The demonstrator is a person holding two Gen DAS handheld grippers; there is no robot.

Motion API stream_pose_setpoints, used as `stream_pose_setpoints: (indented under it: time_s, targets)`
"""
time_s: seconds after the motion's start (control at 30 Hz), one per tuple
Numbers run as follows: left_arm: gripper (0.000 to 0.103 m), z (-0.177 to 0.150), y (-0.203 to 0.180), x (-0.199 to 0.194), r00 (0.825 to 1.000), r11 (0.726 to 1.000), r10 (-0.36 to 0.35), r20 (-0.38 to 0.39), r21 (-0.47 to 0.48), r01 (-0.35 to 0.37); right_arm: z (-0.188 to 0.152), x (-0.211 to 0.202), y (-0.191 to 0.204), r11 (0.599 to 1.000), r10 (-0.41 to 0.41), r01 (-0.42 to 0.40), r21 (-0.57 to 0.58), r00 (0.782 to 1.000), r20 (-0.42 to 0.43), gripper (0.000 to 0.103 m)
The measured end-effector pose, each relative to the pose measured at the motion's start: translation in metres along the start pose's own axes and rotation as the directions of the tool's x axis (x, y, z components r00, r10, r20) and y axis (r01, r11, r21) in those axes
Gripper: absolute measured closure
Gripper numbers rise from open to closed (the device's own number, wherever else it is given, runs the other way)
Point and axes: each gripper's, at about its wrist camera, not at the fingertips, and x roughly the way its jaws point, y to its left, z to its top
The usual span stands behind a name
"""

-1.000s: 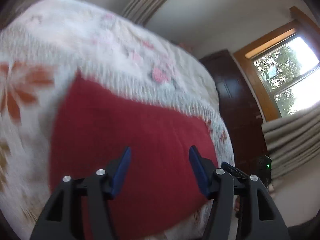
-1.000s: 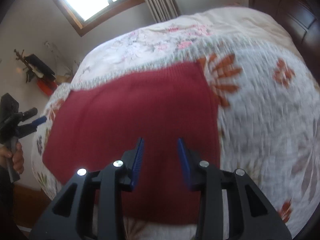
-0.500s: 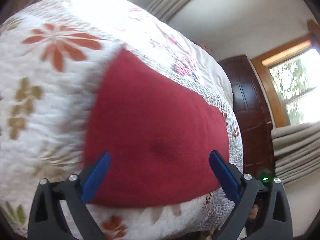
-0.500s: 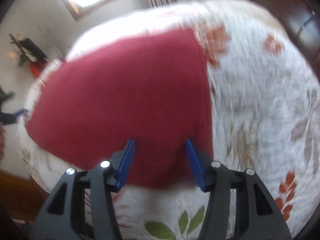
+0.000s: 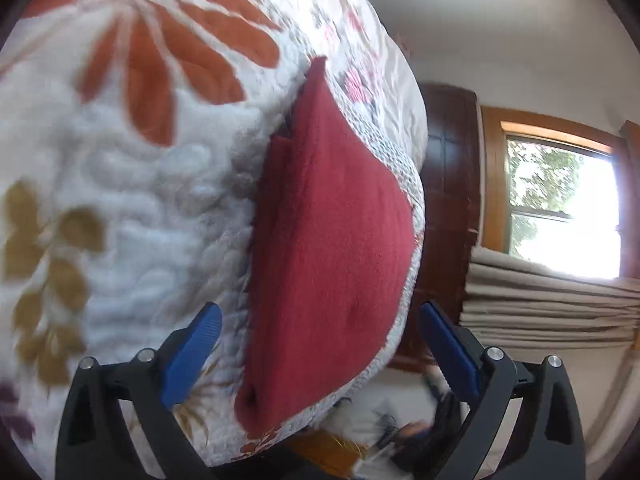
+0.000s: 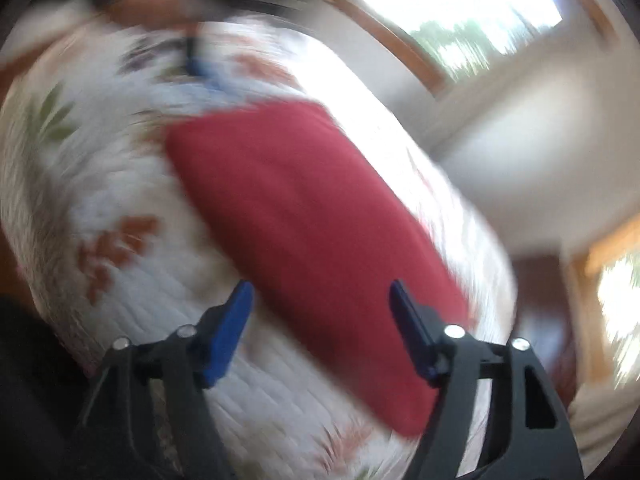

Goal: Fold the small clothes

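1 bed with a white floral quilt (image 5: 132, 216) fills most of both views; its pattern shows orange flowers, tan leaves and some pink blooms farther off. 2 wood-framed windows appear in the right wrist view, 1 window (image 5: 560, 204) in the left, with 1 pale curtain (image 5: 548, 308) stacked beneath it and 1 dark wooden cabinet (image 5: 448, 184) beside it.

1 red cloth (image 5: 332, 248) lies flat on the quilt near the bed's edge, already doubled over: 2 layers show at its far-left edge in the left wrist view. The right wrist view is badly motion-blurred, but the same red cloth (image 6: 312, 232) is plain there too.

The left gripper (image 5: 320, 356) has its 2 blue pads spread wide, 1 over the quilt and 1 past the bed's edge, with the cloth's near end between them, ungripped. The right gripper (image 6: 320, 324) is likewise spread, holding nothing, its 2 pads straddling the cloth's near part.
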Motion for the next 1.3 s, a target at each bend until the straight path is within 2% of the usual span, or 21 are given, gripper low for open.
stream_pose_setpoints:
  time_s: [0.03, 0.1, 0.17, 0.27, 0.47, 0.5, 0.57, 0.6, 0.63, 0.7, 0.73, 0.9, 1.0, 1.13, 1.3]
  targets:
    - [0.004, 0.008, 0.002, 0.007, 1.0, 1.0, -0.013, -0.027, -0.006, 0.013, 0.016, 0.003, 0.027, 0.997, -0.012, 0.012, -0.082, 1.0, 0.006, 0.03]
    - [0.004, 0.016, 0.009, 0.013, 0.999, 0.999, 0.001, -0.039, -0.035, -0.003, 0.037, 0.013, 0.058, 0.985, -0.026, 0.027, -0.171, 1.0, 0.008, 0.03]
    - [0.004, 0.025, 0.017, 0.019, 0.998, 0.997, -0.024, -0.062, -0.069, 0.02, 0.055, 0.029, 0.082, 0.963, -0.088, 0.087, -0.253, 0.996, 0.007, 0.03]
    - [0.004, 0.03, 0.02, 0.029, 0.991, 0.994, -0.078, -0.108, -0.079, 0.07, 0.068, 0.049, 0.096, 0.94, -0.148, 0.134, -0.314, 0.989, -0.02, 0.03]
    - [0.004, 0.04, 0.028, 0.039, 0.985, 0.992, -0.093, -0.144, -0.101, 0.079, 0.078, 0.085, 0.119, 0.904, -0.21, 0.165, -0.395, 0.975, -0.073, 0.03]
    - [0.004, 0.042, 0.029, 0.037, 0.985, 0.991, -0.104, -0.135, -0.102, 0.091, 0.083, 0.088, 0.118, 0.906, -0.214, 0.168, -0.388, 0.974, -0.078, 0.03]
    - [0.004, 0.044, 0.031, 0.031, 0.985, 0.988, -0.125, -0.117, -0.106, 0.113, 0.092, 0.093, 0.105, 0.932, -0.209, 0.161, -0.324, 0.97, -0.12, 0.046]
    - [0.004, 0.044, 0.033, 0.029, 0.984, 0.986, -0.136, -0.115, -0.114, 0.123, 0.092, 0.094, 0.094, 0.952, -0.18, 0.132, -0.276, 0.971, -0.158, 0.06]
    - [0.004, 0.045, 0.033, 0.029, 0.983, 0.985, -0.141, -0.117, -0.118, 0.128, 0.095, 0.095, 0.084, 0.968, -0.158, 0.116, -0.225, 0.97, -0.182, 0.067]
    - [0.004, 0.044, 0.034, 0.03, 0.982, 0.985, -0.142, -0.128, -0.12, 0.127, 0.097, 0.09, 0.077, 0.972, -0.142, 0.102, -0.21, 0.972, -0.185, 0.081]
    - [0.004, 0.044, 0.034, 0.031, 0.981, 0.985, -0.141, -0.134, -0.12, 0.125, 0.098, 0.083, 0.07, 0.979, -0.13, 0.098, -0.179, 0.975, -0.178, 0.084]
    - [0.004, 0.045, 0.027, 0.034, 0.971, 0.974, -0.195, -0.138, -0.14, 0.176, 0.109, 0.062, 0.027, 0.995, -0.099, 0.096, -0.028, 0.983, -0.156, 0.087]
    - [0.004, 0.042, 0.015, 0.035, 0.963, 0.971, -0.22, -0.157, -0.129, 0.201, 0.112, 0.053, 0.0, 0.993, -0.054, 0.07, 0.096, 0.986, -0.161, 0.087]
    - [0.004, 0.045, 0.008, 0.043, 0.965, 0.975, -0.198, -0.172, -0.134, 0.177, 0.104, 0.064, -0.017, 0.992, -0.048, 0.065, 0.106, 0.986, -0.158, 0.087]
    - [0.004, 0.053, 0.01, 0.06, 0.965, 0.976, -0.173, -0.199, -0.17, 0.139, 0.106, 0.056, -0.001, 0.995, -0.044, 0.059, 0.087, 0.986, -0.16, 0.087]
